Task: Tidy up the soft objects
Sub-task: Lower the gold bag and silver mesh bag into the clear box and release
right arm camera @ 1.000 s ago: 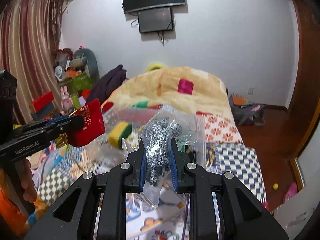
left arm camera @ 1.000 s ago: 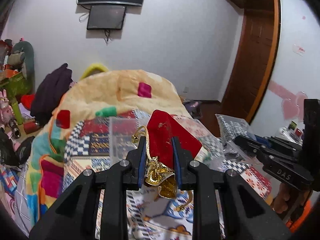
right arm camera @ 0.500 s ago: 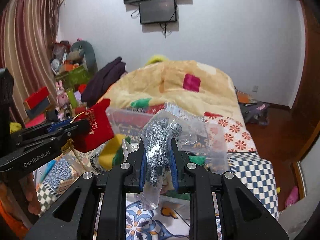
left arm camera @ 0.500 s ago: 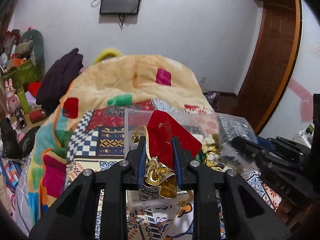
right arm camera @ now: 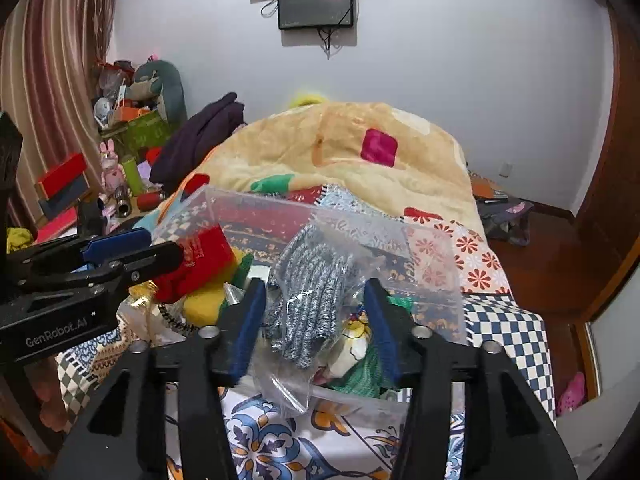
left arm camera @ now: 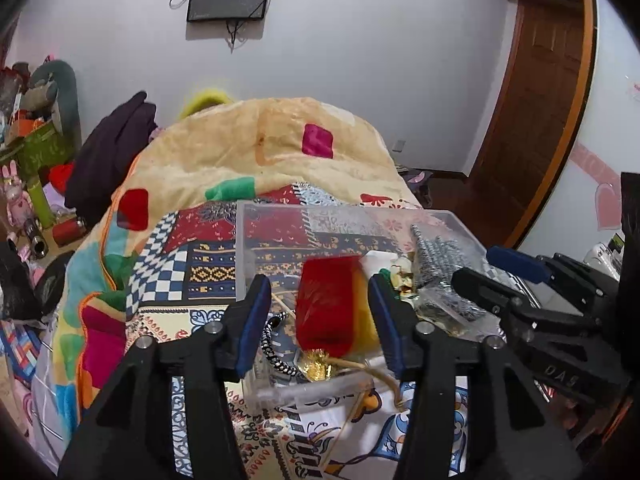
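A clear plastic box (left arm camera: 280, 216) stands on the patterned bed. My left gripper (left arm camera: 318, 320) is open over its near edge; a red pouch with gold trim (left arm camera: 328, 304) lies loose in the box between the jaws, on a yellow sponge (left arm camera: 366, 320). My right gripper (right arm camera: 316, 328) is open over the same box (right arm camera: 424, 240); grey knit gloves in a clear bag (right arm camera: 312, 288) rest between its jaws, untouched. The red pouch (right arm camera: 200, 256) and the left gripper (right arm camera: 132, 248) show at left in the right wrist view. The right gripper (left arm camera: 508, 276) shows at right in the left wrist view.
A beige quilt with coloured squares (left arm camera: 280, 140) is heaped behind the box. A dark garment (left arm camera: 112, 152) and cluttered toys (right arm camera: 132, 136) are at left. A wooden door (left arm camera: 540, 100) is at right. A green soft item (right arm camera: 360, 376) lies in the box.
Both grippers have lowered over the box and opened. The red pouch and the bagged grey gloves have dropped free into the box.
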`<state>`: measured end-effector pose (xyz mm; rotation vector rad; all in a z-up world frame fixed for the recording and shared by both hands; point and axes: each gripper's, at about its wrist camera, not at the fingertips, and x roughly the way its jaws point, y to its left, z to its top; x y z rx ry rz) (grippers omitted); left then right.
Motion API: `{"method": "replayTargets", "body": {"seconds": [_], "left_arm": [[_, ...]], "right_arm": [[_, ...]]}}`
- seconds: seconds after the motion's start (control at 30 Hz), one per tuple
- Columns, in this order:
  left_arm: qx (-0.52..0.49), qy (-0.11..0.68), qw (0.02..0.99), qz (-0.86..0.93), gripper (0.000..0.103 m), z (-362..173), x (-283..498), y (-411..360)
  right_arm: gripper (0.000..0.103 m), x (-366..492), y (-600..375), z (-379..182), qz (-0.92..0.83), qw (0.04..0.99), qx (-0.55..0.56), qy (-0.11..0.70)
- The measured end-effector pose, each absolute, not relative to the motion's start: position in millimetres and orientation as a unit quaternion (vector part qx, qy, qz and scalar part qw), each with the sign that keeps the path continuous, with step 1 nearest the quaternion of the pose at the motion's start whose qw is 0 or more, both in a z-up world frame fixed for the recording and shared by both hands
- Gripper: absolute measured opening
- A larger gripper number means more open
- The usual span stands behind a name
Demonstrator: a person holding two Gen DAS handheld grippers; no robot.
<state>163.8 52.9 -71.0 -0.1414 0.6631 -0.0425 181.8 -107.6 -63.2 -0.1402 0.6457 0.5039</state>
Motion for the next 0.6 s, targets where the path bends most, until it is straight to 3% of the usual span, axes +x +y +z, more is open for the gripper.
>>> {"method": "replayTargets", "body": {"seconds": [0.5, 0.6], "left_arm": [[-0.045, 0.217, 0.974, -0.043, 0.062, 1.5, 97.1, 31.8], [-0.042, 0.196, 0.979, -0.044, 0.069, 12.4, 82.8, 27.5]], "right_arm": [[0.057, 133.5, -147.4, 0.9, 0.269, 0.936, -0.013, 0.227], [0.057, 122.4, -153.0, 10.5, 0.275, 0.938, -0.009, 0.212]]}}
